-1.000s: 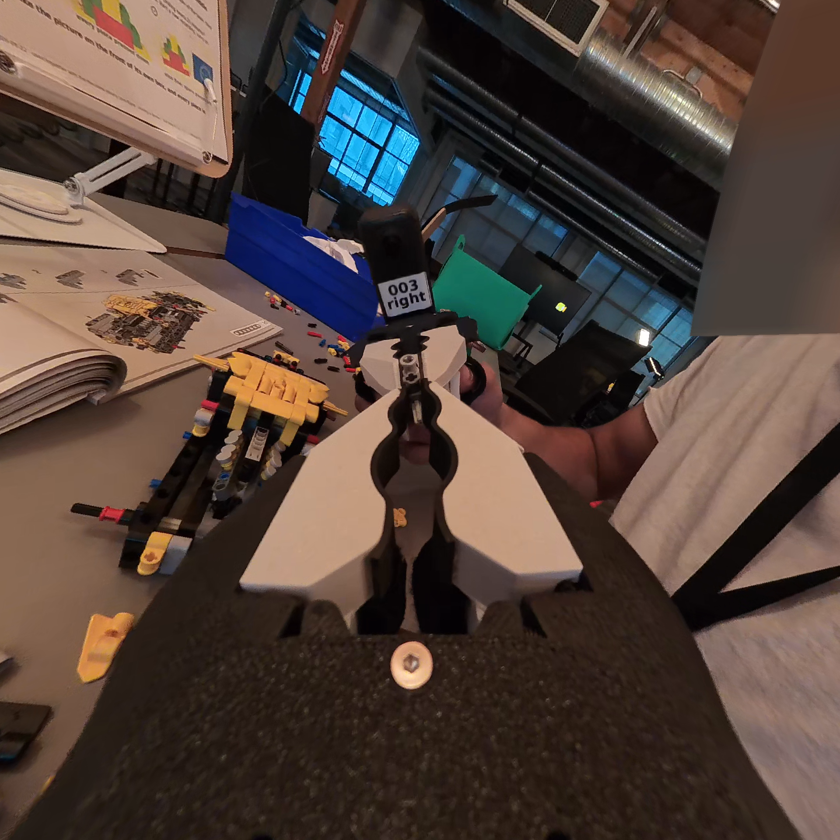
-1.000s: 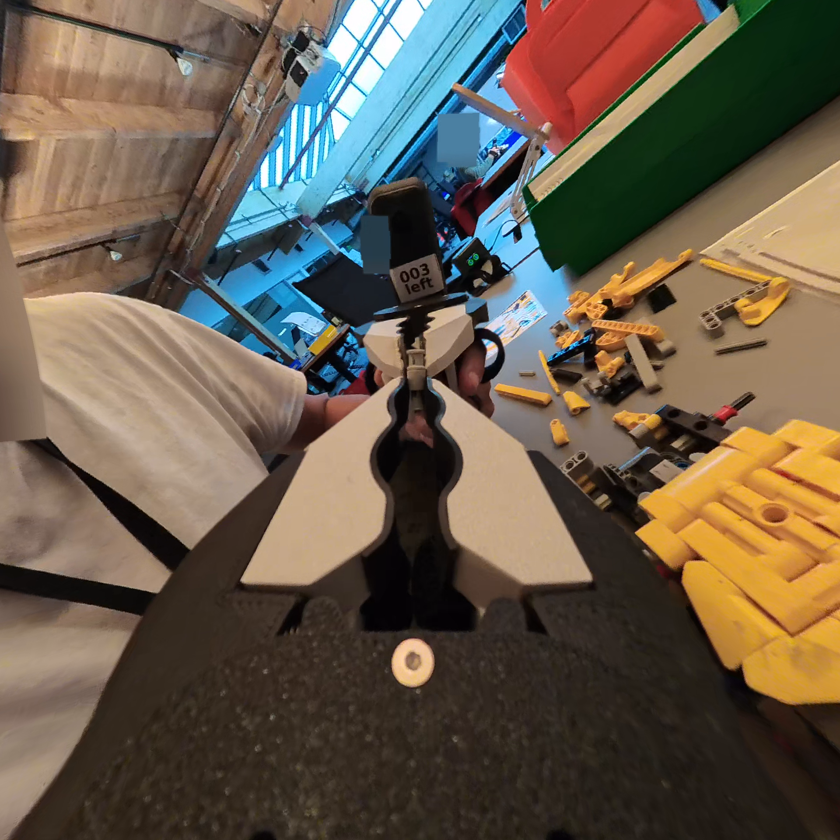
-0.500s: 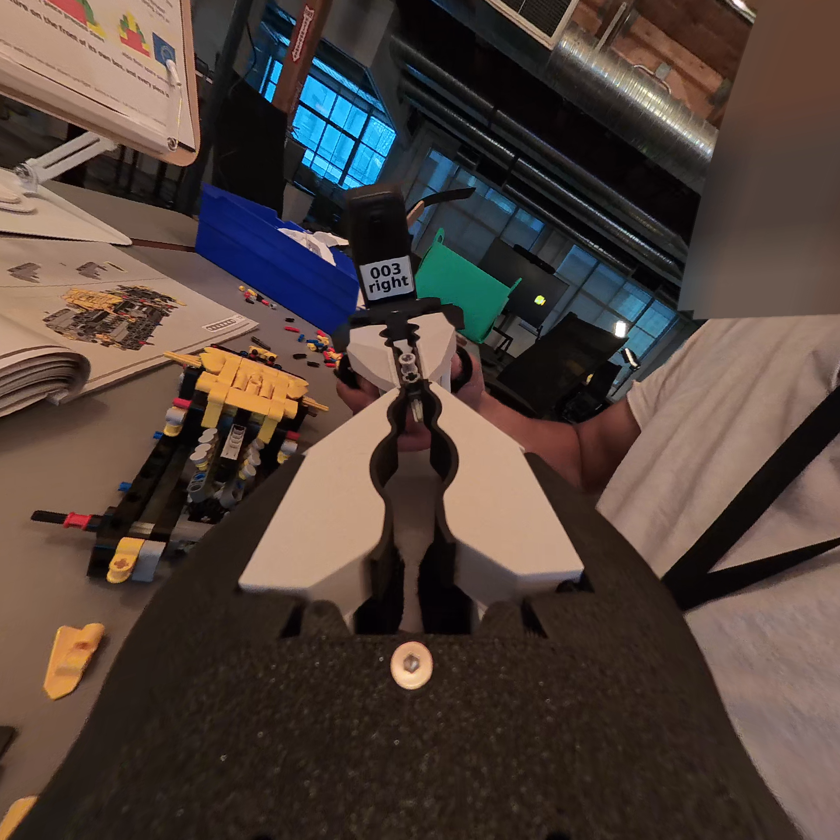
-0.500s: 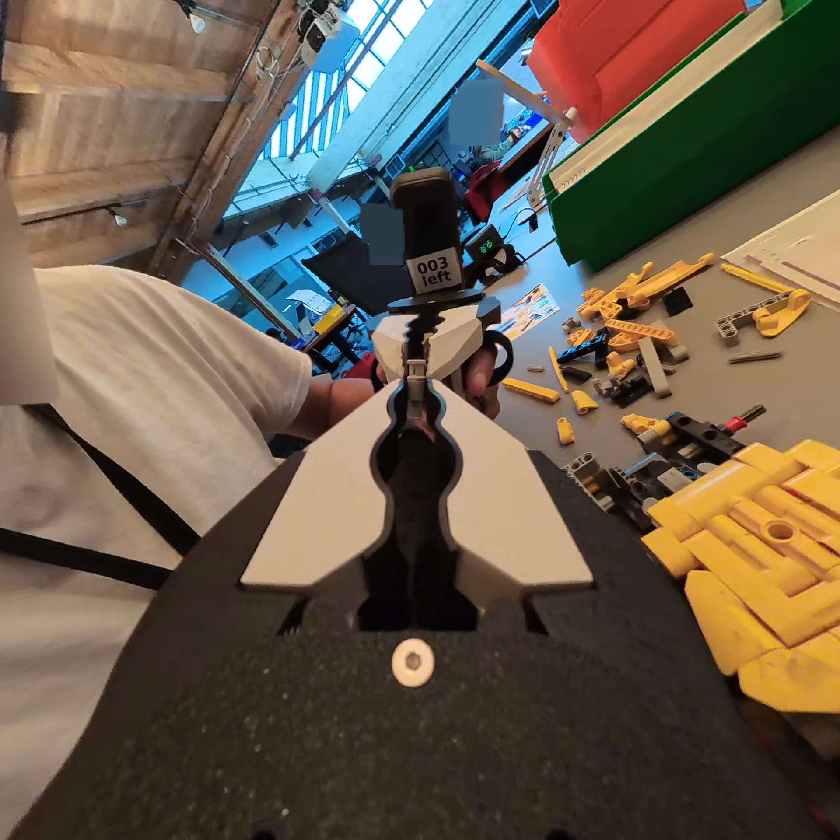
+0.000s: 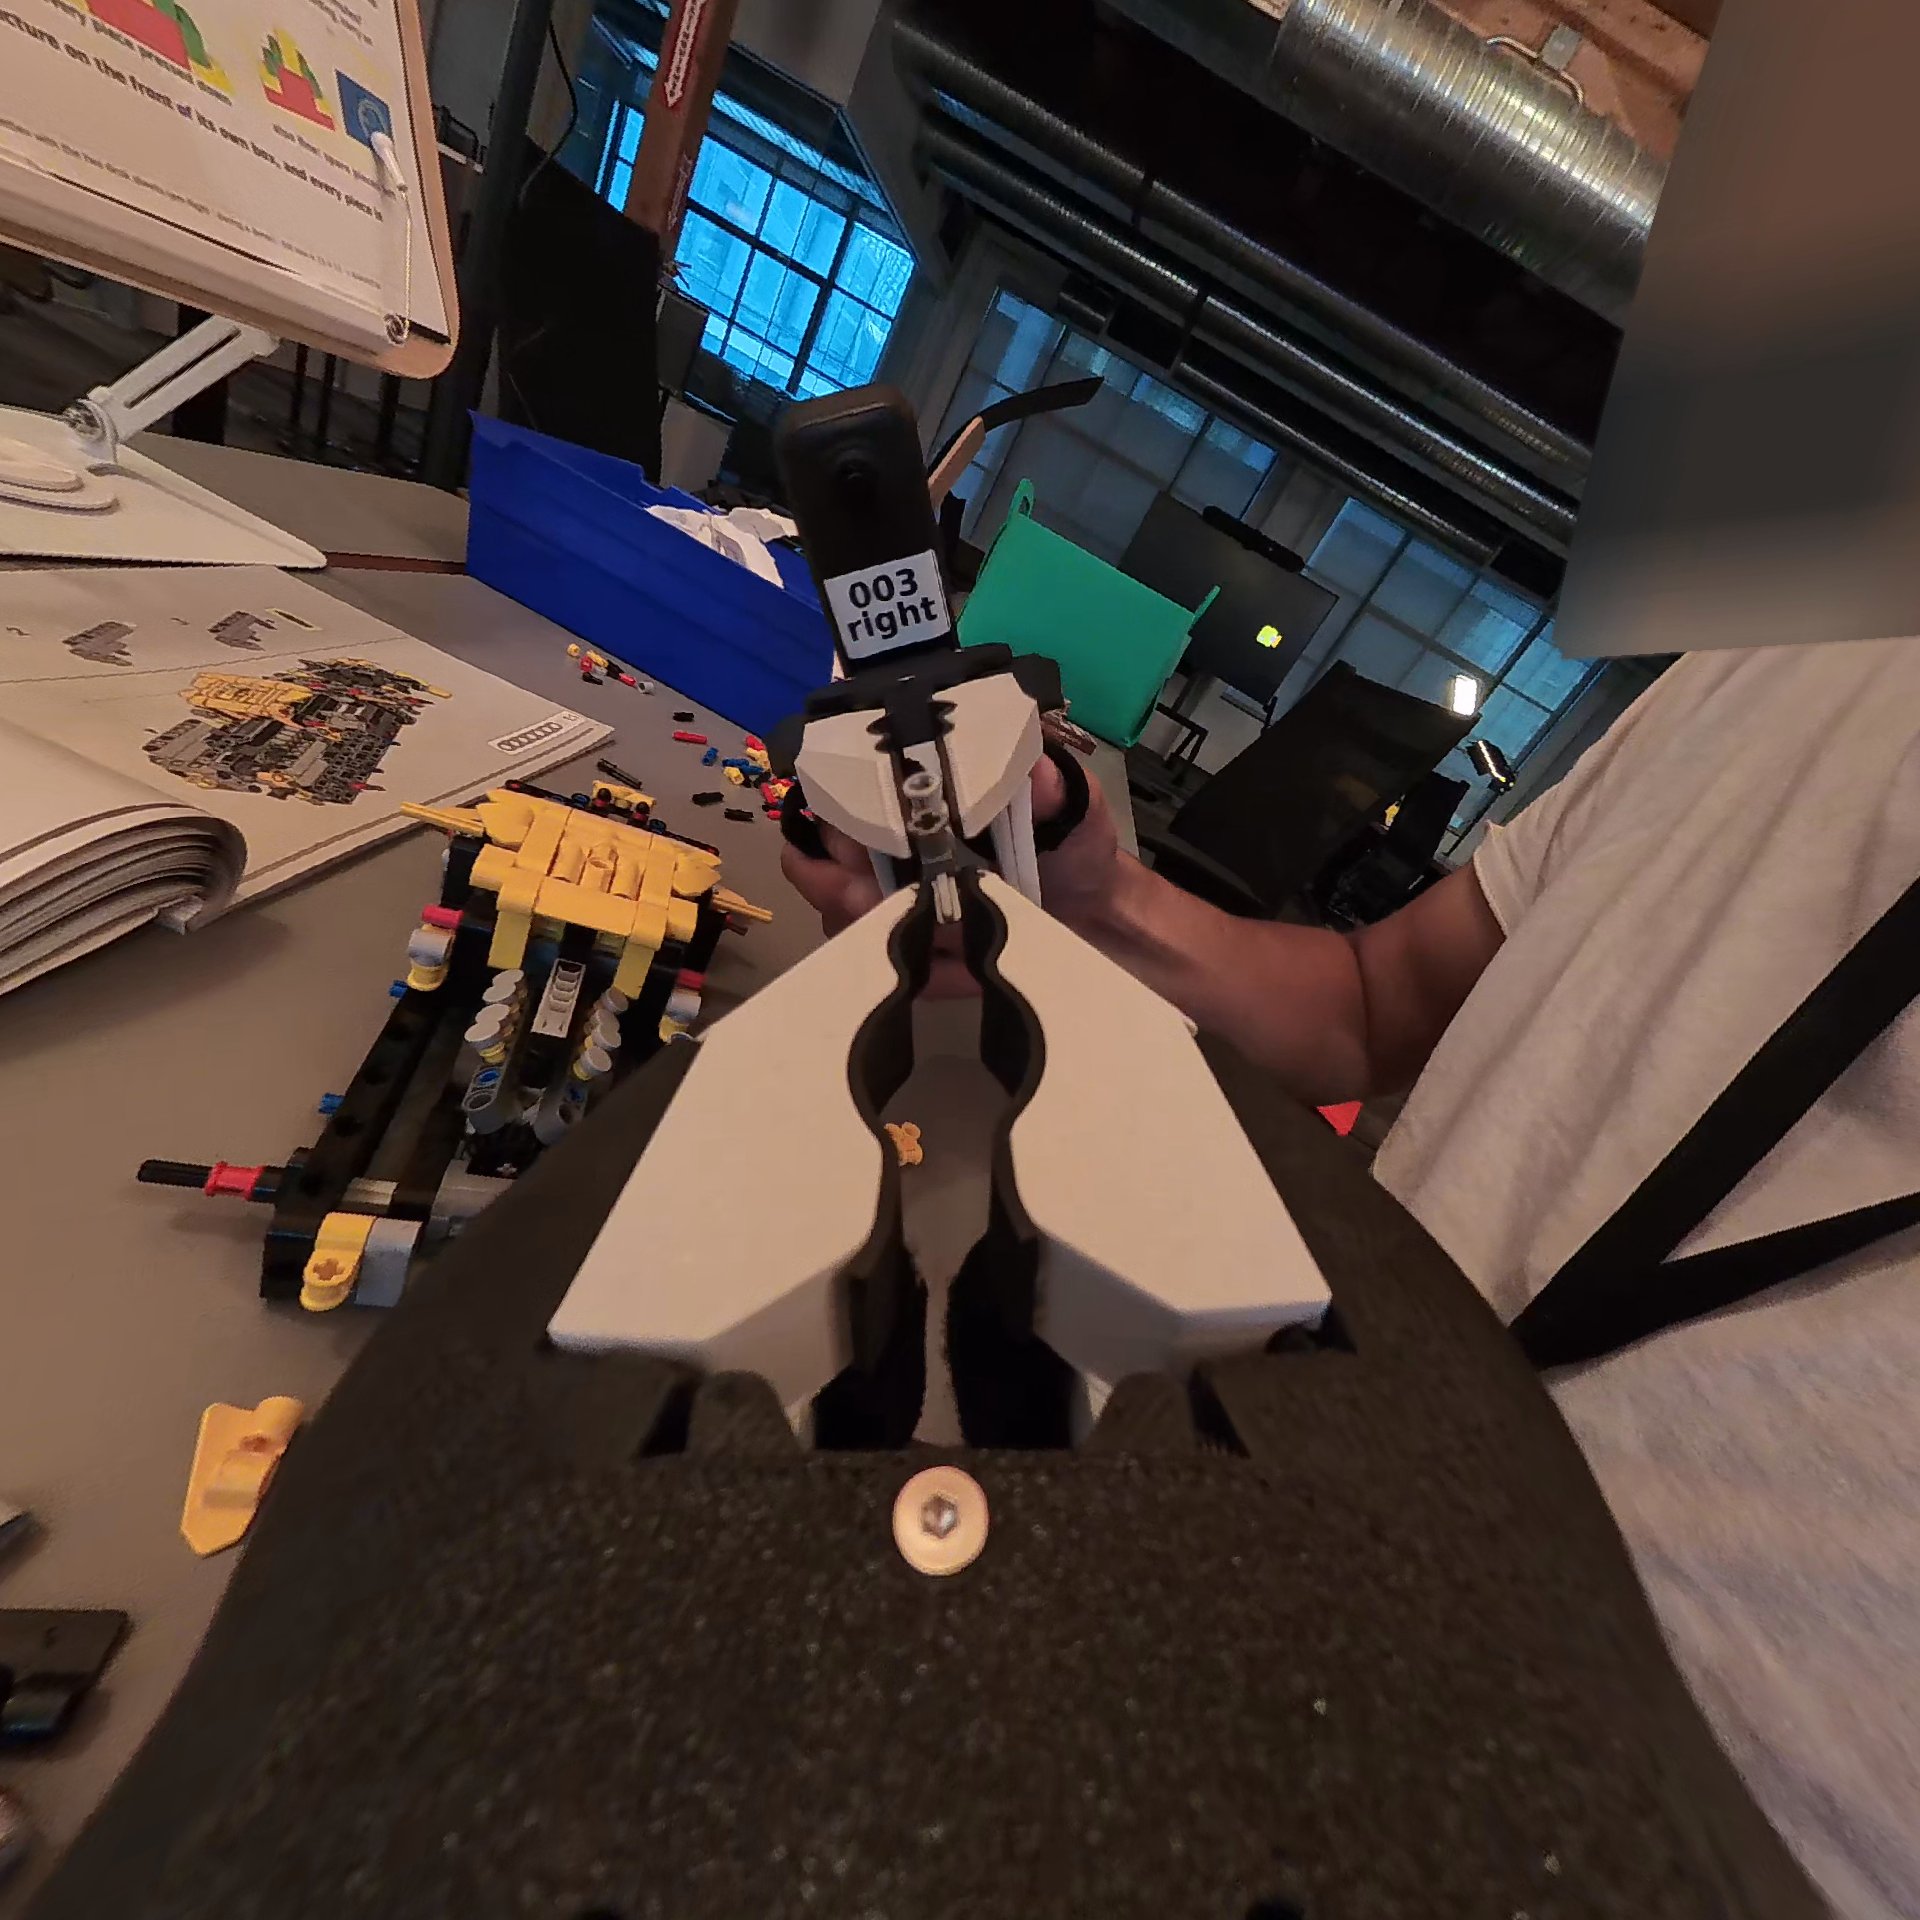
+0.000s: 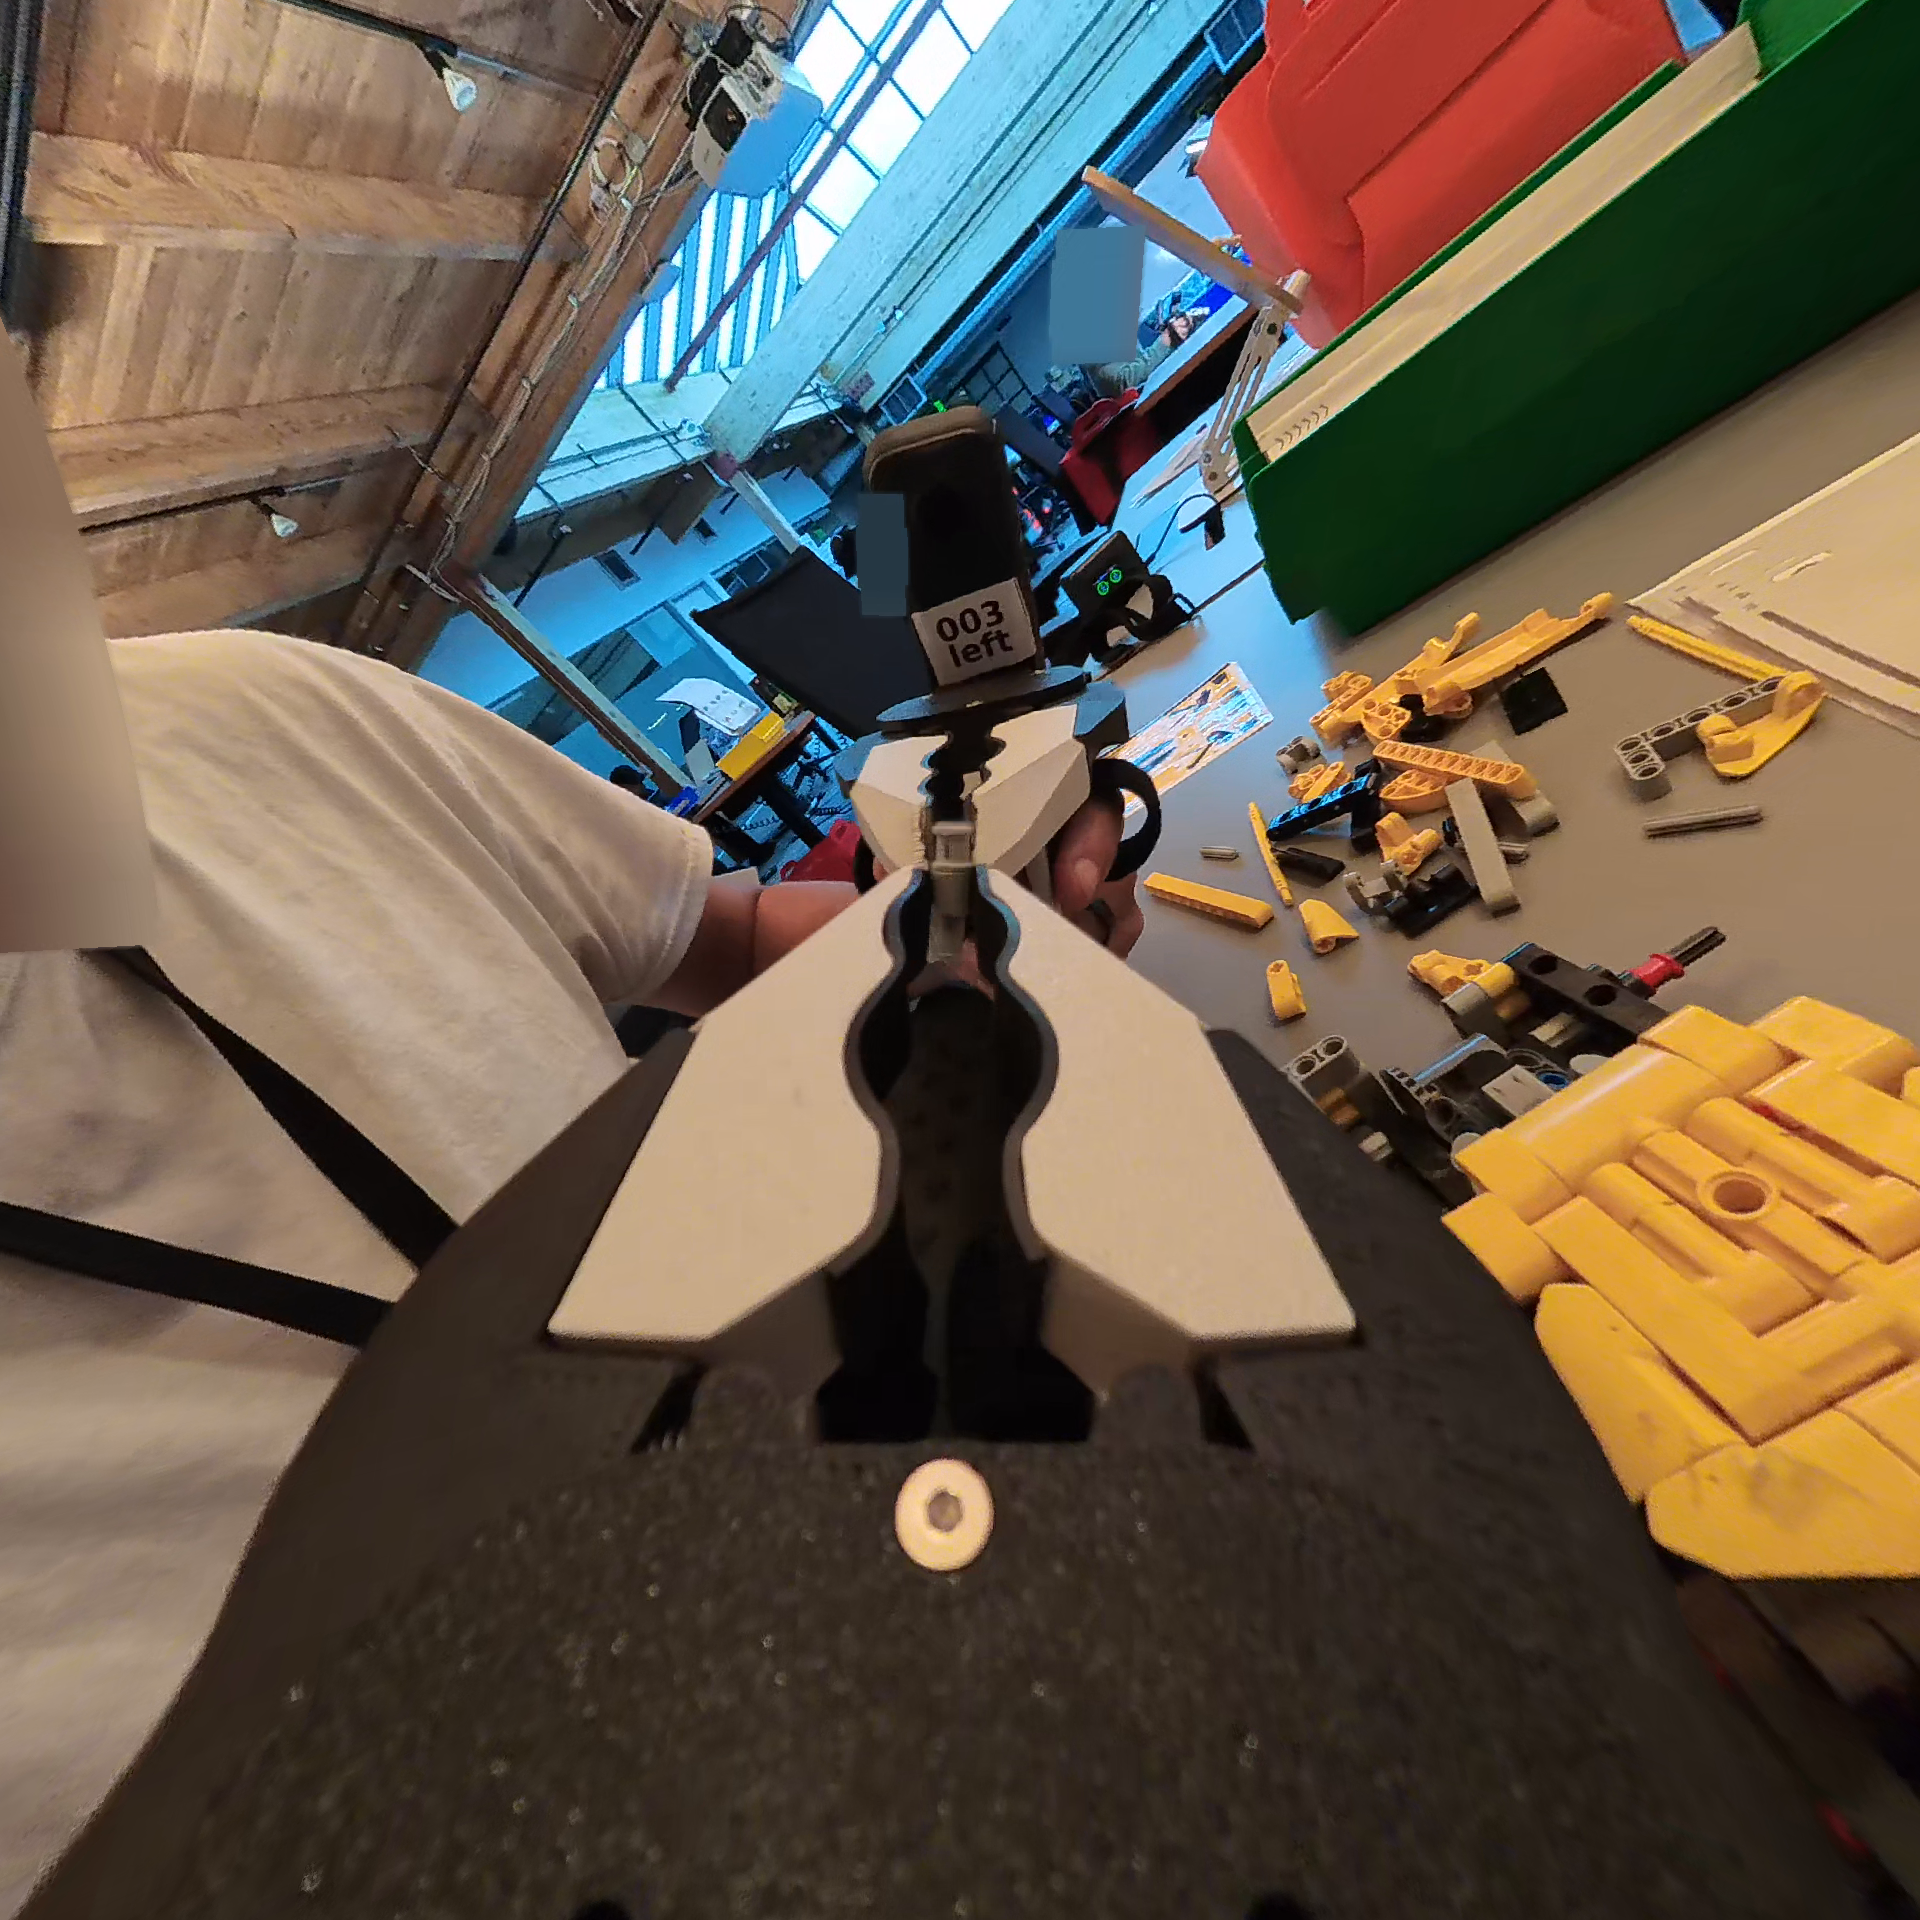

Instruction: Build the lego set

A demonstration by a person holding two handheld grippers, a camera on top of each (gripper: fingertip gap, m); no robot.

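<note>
Industrial loft workshop / maker space: exposed silver duct & pipes overhead, big grid windows, timber ceiling w/ track lights. Grey tabletop w/ plastic parts bins, blue, green, red; more desks behind.

Two handheld grippers meet tip to tip above a grey desk: left gripper, jaws nearly shut on a small light-grey pin, faces right gripper, which pinches a grey lego piece. Below left lies a yellow-and-black lego model, w/ an open instruction booklet and blue bin behind.
</note>
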